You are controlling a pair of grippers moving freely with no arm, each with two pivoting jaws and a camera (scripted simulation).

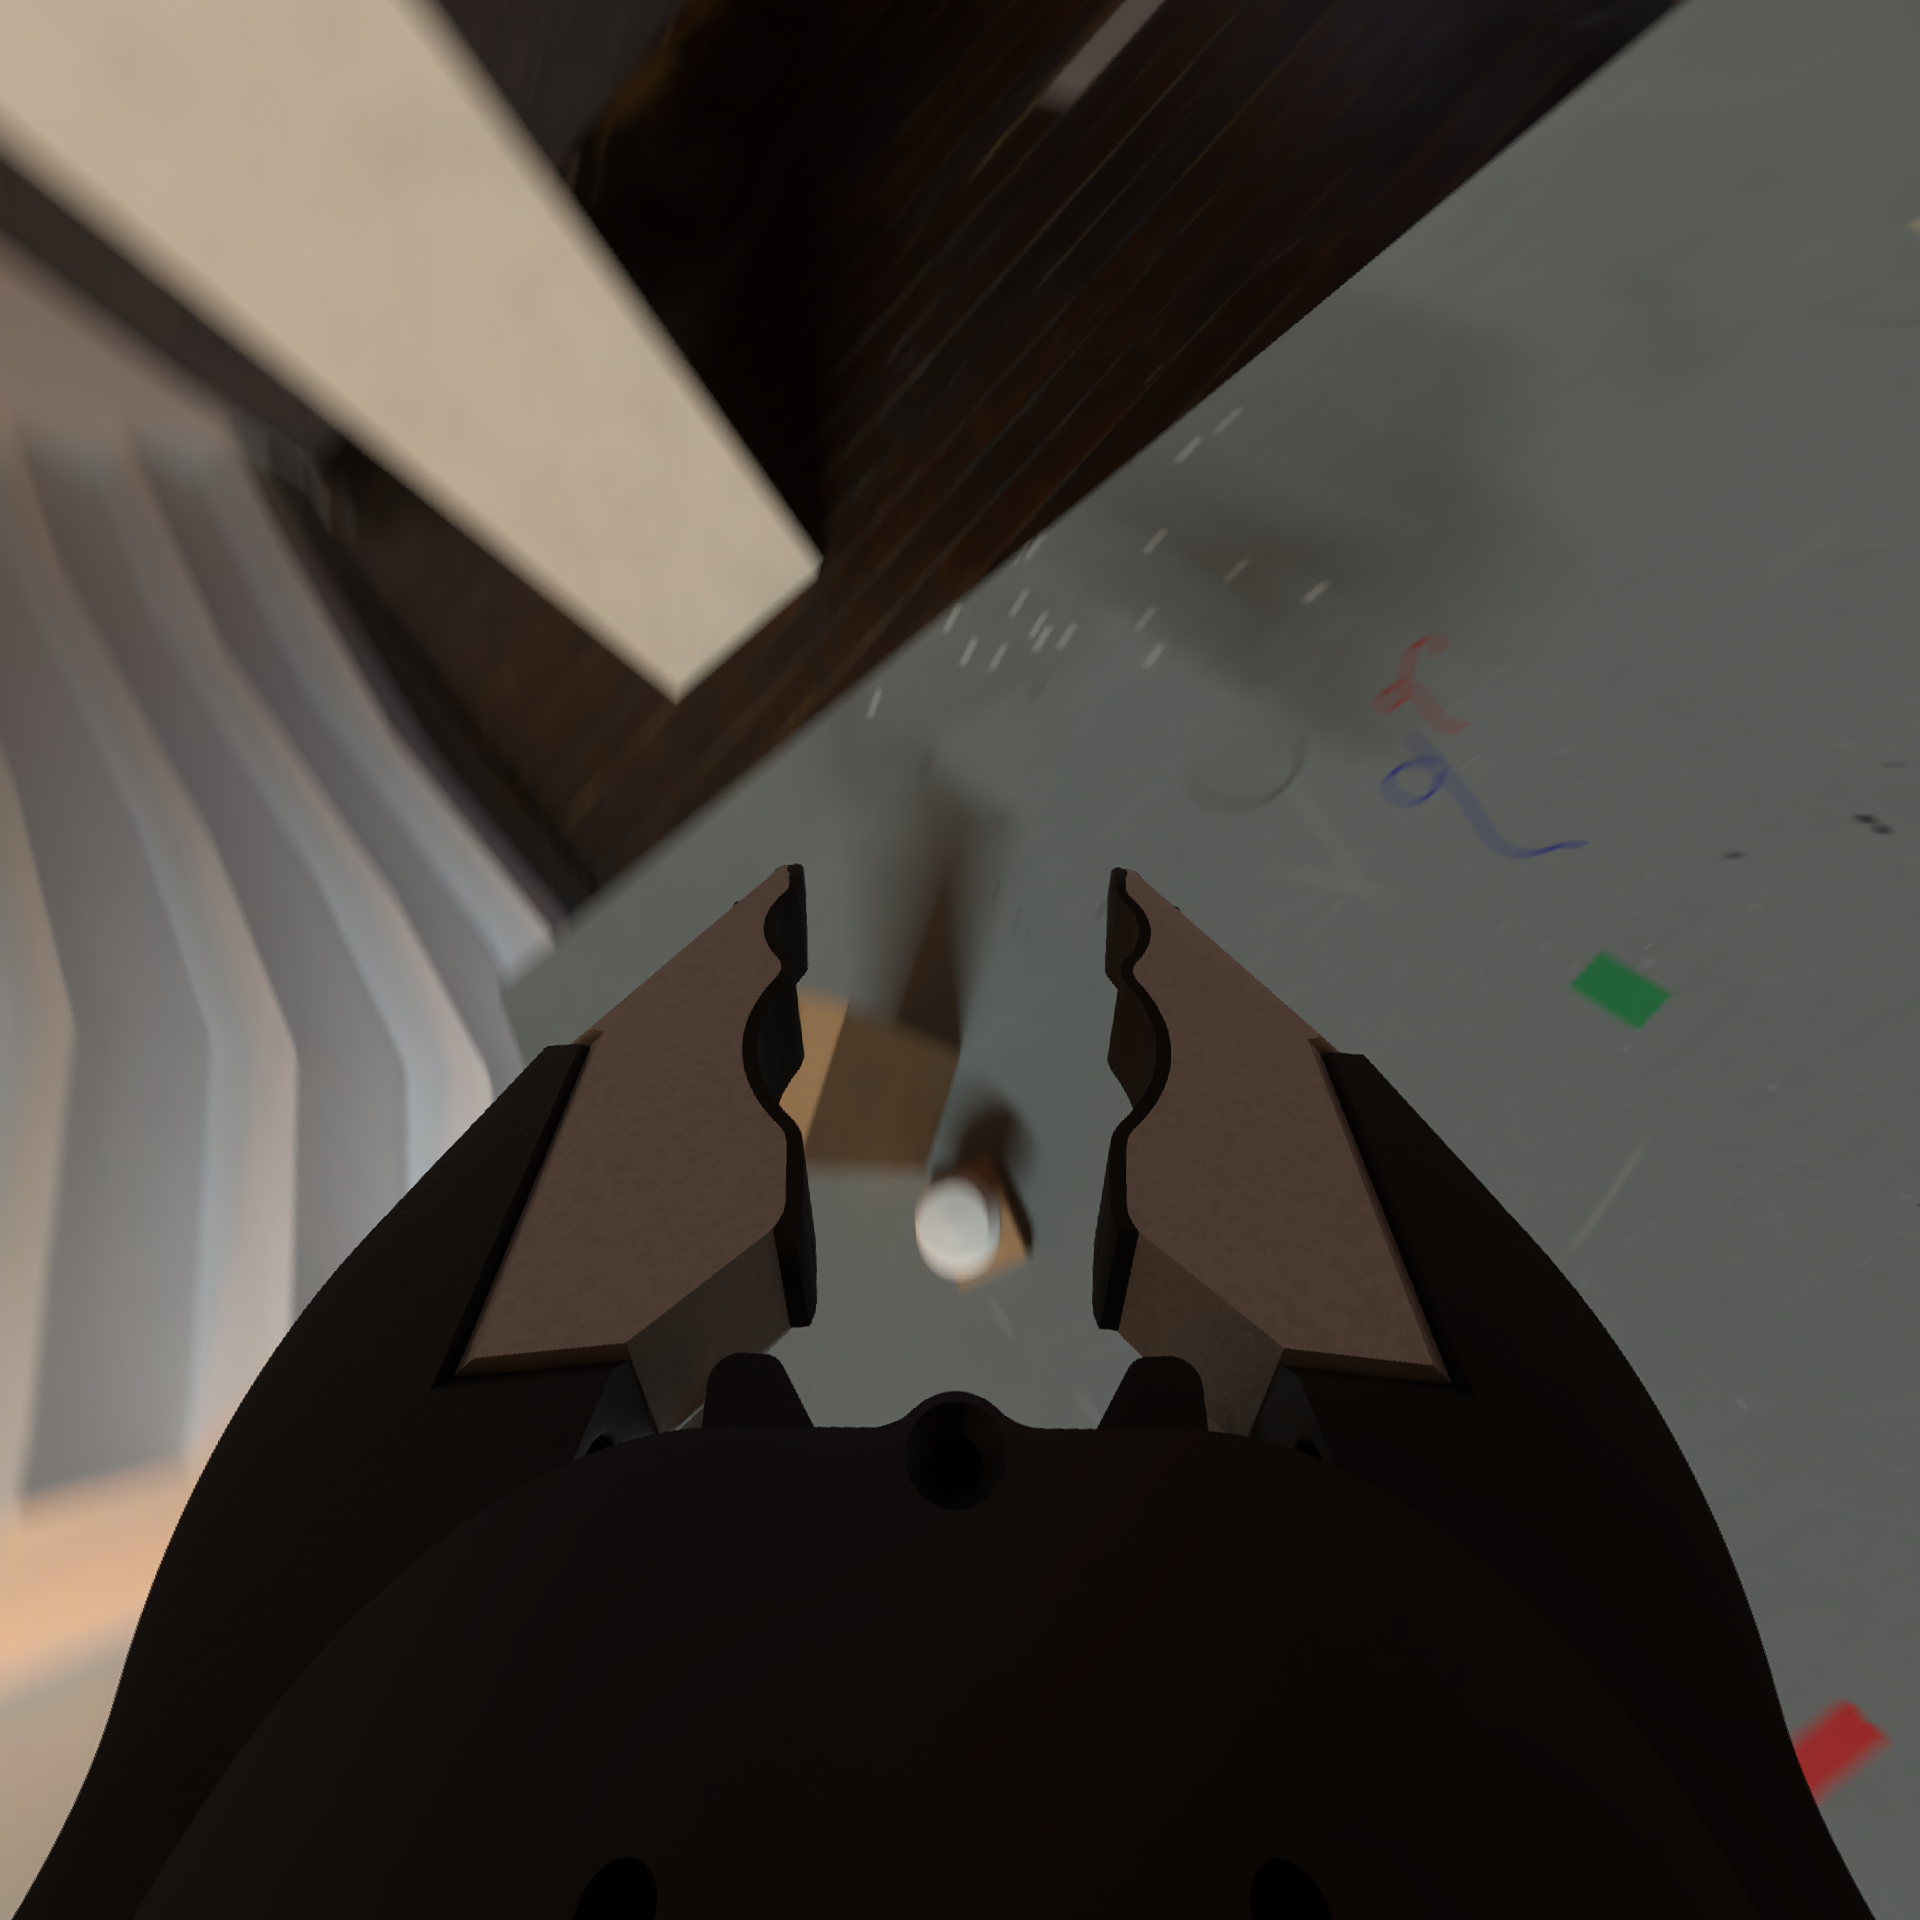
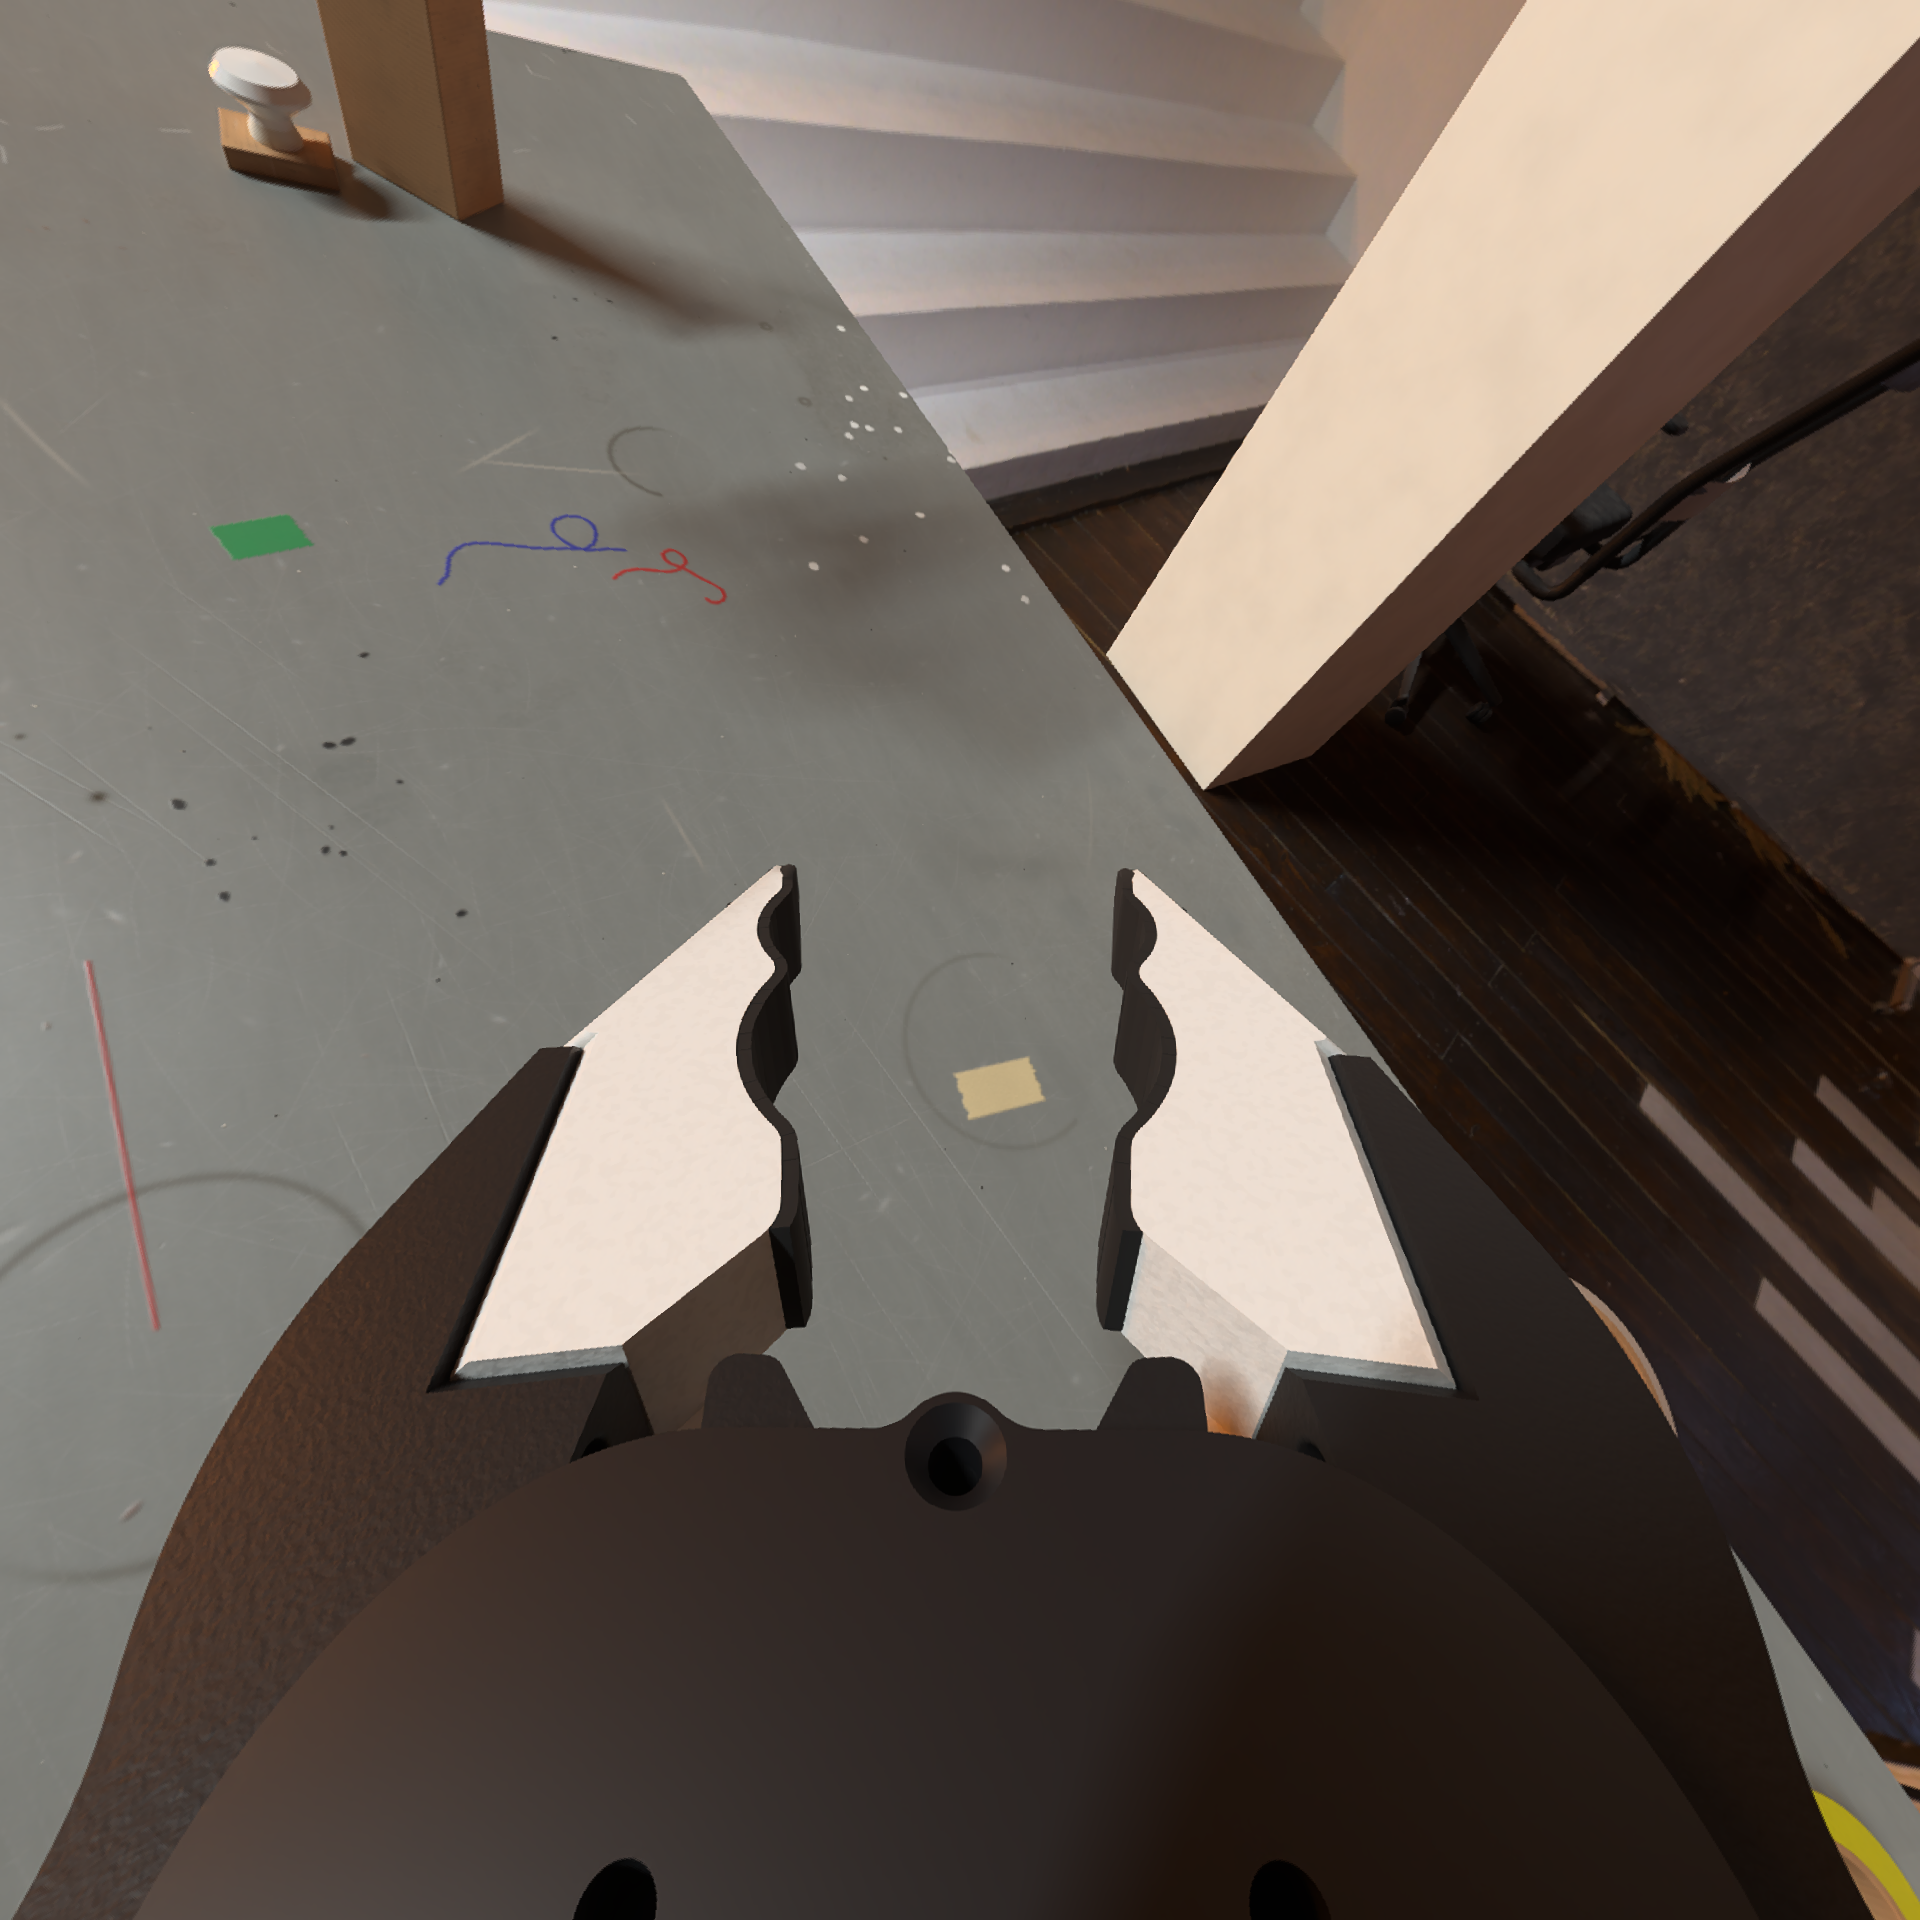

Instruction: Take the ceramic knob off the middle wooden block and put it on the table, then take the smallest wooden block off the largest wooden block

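White and round, the ceramic knob [image 1: 956, 1226] shows blurred in the left wrist view, on its small flat wooden block [image 1: 1003, 1242], below the left gripper [image 1: 956, 883], whose jaws stand apart and empty. Beside it rises a tall wooden block [image 1: 873, 1081].

Right wrist view: the right gripper [image 2: 956, 883] hangs spread and empty over the grey scuffed table [image 2: 520, 779], well apart from the knob [image 2: 260, 88]. Nothing looks done yet. No readable writing appears, only scribbles and coloured tape patches.
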